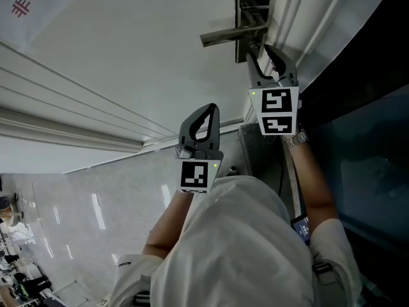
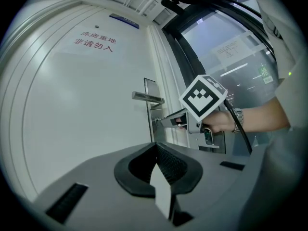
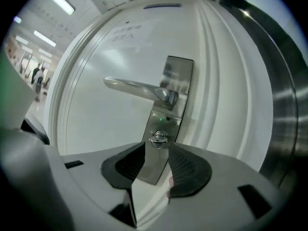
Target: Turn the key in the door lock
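My right gripper (image 3: pixel 157 159) reaches forward, forearm (image 1: pixel 313 178) extended, jaws spread wide apart. My left gripper (image 1: pixel 208 109) hangs back beside it, level, jaws seemingly pressed together with nothing between them.

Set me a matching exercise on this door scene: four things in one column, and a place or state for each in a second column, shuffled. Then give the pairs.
Things:
1. left gripper
2. right gripper
3. door handle
4. key

Places or states:
A. sits in the lock plate, below the handle
B. jaws open, right in front of the key
C. level lever, above the key
D. jaws shut on nothing, held back from the door

Pairs: 1-D; 2-B; 3-C; 4-A
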A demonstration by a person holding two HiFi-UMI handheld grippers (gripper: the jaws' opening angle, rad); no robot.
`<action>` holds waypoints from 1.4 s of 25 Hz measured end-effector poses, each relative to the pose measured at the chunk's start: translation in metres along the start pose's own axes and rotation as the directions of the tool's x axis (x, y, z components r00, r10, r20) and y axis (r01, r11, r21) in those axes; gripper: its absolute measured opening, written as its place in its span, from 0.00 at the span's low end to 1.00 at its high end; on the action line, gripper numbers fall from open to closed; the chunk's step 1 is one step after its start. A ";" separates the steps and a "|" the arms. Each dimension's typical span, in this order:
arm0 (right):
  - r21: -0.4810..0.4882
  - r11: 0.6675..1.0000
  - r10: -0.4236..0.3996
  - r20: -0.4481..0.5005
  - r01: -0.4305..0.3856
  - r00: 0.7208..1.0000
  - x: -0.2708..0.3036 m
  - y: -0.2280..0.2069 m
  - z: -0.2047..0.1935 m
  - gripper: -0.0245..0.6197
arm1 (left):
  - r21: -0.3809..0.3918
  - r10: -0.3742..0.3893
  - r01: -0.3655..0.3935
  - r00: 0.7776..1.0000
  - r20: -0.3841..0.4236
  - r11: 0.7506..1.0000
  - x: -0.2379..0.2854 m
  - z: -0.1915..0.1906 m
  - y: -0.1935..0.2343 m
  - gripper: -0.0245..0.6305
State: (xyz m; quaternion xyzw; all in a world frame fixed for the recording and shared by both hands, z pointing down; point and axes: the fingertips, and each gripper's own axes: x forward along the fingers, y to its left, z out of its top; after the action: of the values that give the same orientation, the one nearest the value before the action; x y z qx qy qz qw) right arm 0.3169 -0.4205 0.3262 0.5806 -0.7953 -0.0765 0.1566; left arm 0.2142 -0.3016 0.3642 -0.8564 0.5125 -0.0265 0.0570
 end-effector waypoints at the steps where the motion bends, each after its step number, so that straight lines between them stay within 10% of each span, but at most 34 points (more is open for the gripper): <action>1: -0.080 0.996 -0.028 0.002 0.028 1.000 -0.001 0.001 0.003 0.23 | -0.001 0.000 0.000 1.000 0.000 1.000 -0.001 0.000 0.000 0.05; 8: -0.380 0.921 -0.096 0.005 0.090 0.995 0.004 0.004 0.011 0.23 | 0.003 -0.001 0.001 1.000 0.006 1.000 -0.003 0.002 0.004 0.05; 22: -0.637 0.767 -0.135 -0.041 0.078 0.990 0.020 0.006 0.006 0.23 | 0.007 0.021 -0.021 1.000 0.001 1.000 -0.012 0.002 0.012 0.05; 35: -0.543 0.829 -0.166 -0.008 0.135 0.986 0.021 0.001 0.009 0.19 | -0.010 0.028 -0.028 1.000 -0.010 1.000 -0.009 -0.003 0.012 0.05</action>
State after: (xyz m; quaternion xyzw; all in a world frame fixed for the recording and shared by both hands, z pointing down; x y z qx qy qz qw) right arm 0.3069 -0.4400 0.3213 0.5757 -0.6884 -0.2936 0.3293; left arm 0.1995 -0.2997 0.3659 -0.8491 0.5251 -0.0275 0.0506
